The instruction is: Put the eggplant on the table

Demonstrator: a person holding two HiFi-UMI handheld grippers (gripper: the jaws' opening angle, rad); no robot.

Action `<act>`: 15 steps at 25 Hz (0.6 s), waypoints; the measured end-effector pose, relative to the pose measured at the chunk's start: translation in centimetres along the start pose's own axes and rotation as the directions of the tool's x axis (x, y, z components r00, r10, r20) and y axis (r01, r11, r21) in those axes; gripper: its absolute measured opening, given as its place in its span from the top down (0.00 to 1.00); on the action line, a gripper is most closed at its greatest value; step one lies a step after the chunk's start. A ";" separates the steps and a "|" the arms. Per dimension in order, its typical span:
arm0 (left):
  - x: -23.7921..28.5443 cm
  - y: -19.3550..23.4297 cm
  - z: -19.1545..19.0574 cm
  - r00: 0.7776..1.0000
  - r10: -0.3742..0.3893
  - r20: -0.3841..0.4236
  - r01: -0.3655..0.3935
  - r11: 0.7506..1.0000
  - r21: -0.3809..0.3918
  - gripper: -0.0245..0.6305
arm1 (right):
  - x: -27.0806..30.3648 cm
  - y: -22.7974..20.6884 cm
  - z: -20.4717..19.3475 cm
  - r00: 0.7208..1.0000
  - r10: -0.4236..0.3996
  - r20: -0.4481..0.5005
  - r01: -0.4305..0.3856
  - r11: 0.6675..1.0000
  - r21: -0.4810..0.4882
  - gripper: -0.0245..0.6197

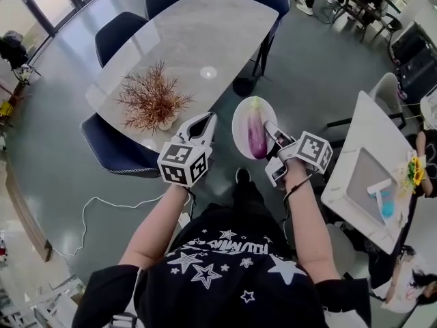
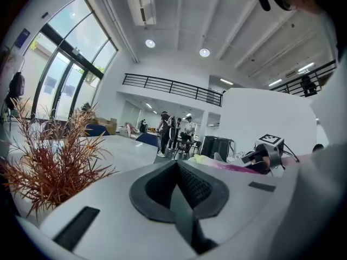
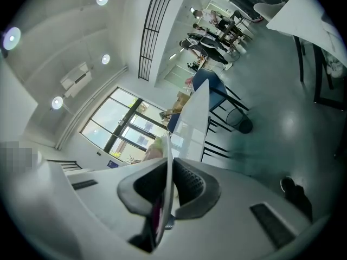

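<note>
A purple eggplant [image 1: 257,134] with a pale green stem end lies on a white plate [image 1: 239,125], held in the air just off the near end of the grey oval table [image 1: 205,33]. My right gripper [image 1: 274,134] is shut on the plate's right rim. In the right gripper view the plate's edge [image 3: 168,161] stands between the jaws, with some purple of the eggplant [image 3: 156,214] low beside it. My left gripper [image 1: 203,123] hovers at the table's near edge, left of the plate, shut on nothing. In the left gripper view its jaws [image 2: 176,172] meet, and the eggplant [image 2: 222,166] shows beyond.
A dried reddish plant [image 1: 151,101] stands on the table's near left part. Dark blue chairs [image 1: 116,149] ring the table. A white table [image 1: 362,149] at the right carries a tray and a yellow flower. A white cable [image 1: 95,207] lies on the floor at the left.
</note>
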State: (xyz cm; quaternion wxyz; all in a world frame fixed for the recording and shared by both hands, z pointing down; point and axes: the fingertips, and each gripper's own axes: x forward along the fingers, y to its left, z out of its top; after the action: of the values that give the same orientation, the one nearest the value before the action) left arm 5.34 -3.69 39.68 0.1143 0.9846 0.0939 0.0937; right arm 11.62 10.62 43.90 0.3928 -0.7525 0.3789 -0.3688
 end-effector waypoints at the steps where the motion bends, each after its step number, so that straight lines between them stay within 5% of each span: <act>1: 0.4 0.3 0.3 1.000 0.003 0.007 -0.003 1.000 -0.001 0.95 | 0.7 -0.1 0.5 1.000 0.004 -0.001 -0.004 1.000 0.001 0.91; 15: 10.3 6.6 3.6 0.994 0.106 0.039 -0.105 0.994 -0.020 0.95 | 12.3 -1.2 9.1 0.992 0.070 -0.102 -0.071 0.997 -0.008 0.91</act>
State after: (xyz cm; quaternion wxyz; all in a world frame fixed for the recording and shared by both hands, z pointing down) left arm 17.07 -8.59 39.52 0.1199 0.9887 0.0384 0.0809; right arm 25.18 3.36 44.32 0.3814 -0.7212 0.4268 -0.3901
